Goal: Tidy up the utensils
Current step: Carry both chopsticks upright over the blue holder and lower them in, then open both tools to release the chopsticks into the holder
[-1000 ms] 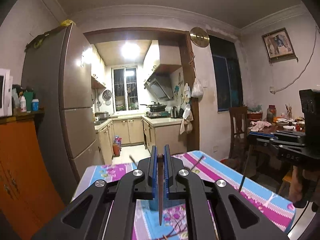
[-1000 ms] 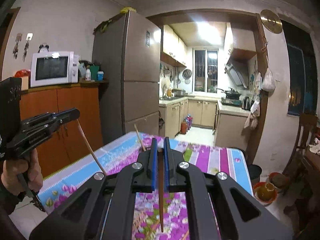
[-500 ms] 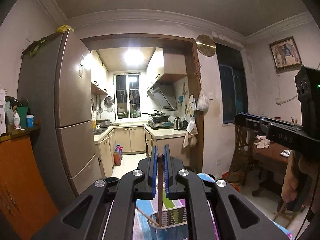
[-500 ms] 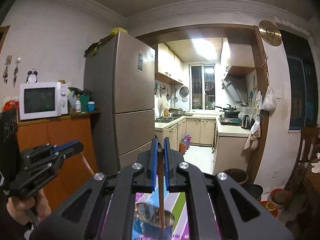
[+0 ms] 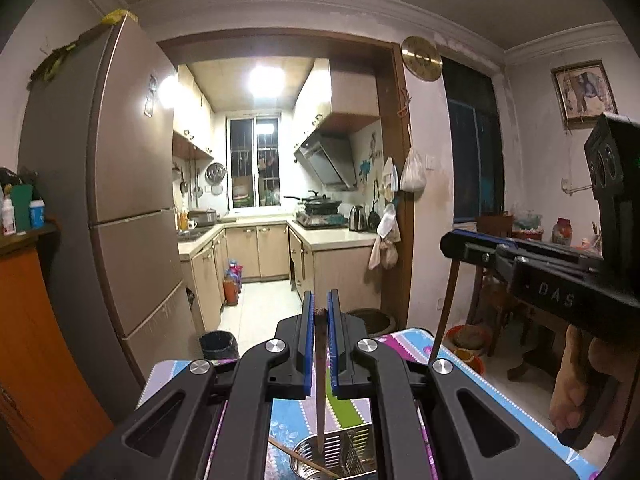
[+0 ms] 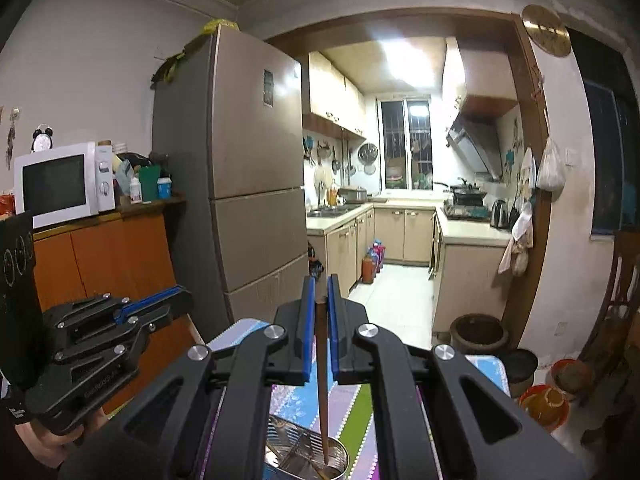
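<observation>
Left tool [image 5: 319, 312]: clenched on one brown chopstick [image 5: 320, 380], tip hanging over a metal utensil holder [image 5: 340, 456] on the floral tabletop [image 5: 404, 344]. Right tool [image 6: 319, 304]: clamped on a second chopstick [image 6: 322, 384], tip inside the same holder [image 6: 288, 444].

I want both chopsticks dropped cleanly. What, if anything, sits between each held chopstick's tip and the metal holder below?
Nothing visible blocks either chopstick. Each tip hangs over the metal holder. One chopstick already leans inside, slanted below the left tip, and could deflect it.
</observation>
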Action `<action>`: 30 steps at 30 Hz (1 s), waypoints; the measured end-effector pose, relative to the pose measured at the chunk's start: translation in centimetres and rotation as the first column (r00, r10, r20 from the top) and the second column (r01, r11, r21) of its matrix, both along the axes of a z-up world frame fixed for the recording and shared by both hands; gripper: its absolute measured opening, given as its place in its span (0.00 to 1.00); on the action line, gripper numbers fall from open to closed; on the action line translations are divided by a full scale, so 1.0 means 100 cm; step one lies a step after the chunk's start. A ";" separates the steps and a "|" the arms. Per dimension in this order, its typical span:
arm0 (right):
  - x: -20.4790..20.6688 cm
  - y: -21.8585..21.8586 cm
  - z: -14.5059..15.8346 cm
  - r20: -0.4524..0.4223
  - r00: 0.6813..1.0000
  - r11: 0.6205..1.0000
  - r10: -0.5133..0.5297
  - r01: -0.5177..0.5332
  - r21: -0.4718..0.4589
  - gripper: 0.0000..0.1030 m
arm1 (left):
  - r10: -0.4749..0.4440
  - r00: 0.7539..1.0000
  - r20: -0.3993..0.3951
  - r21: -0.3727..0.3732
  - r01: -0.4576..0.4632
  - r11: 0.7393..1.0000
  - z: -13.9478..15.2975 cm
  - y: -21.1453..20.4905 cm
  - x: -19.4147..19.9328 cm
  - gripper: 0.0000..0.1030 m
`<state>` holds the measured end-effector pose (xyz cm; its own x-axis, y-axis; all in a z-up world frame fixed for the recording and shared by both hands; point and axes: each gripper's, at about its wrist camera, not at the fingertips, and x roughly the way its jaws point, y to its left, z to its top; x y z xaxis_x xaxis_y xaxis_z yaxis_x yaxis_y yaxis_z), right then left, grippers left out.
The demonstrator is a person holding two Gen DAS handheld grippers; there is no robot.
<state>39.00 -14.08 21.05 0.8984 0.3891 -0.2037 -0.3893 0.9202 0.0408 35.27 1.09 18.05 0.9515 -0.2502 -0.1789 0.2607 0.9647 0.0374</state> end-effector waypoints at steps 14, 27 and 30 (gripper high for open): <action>0.028 -0.001 -0.050 -0.119 0.993 1.000 -0.018 0.019 0.008 0.05 | 0.014 0.996 -0.090 0.002 -0.014 1.000 -0.047 0.007 0.035 0.07; 0.035 0.002 -0.061 -0.154 0.988 1.000 -0.017 0.015 -0.008 0.05 | 0.016 0.991 -0.131 0.003 -0.016 1.000 -0.062 0.004 0.046 0.07; 0.035 0.000 -0.061 -0.159 0.987 1.000 -0.016 0.015 -0.005 0.08 | 0.018 0.990 -0.140 0.013 -0.016 1.000 -0.062 0.002 0.050 0.13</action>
<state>42.49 -14.04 14.91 0.8602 0.3744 -0.3463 -0.3638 0.9263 0.0979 40.24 1.30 11.90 0.9208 -0.2314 -0.3139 0.2480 0.9687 0.0132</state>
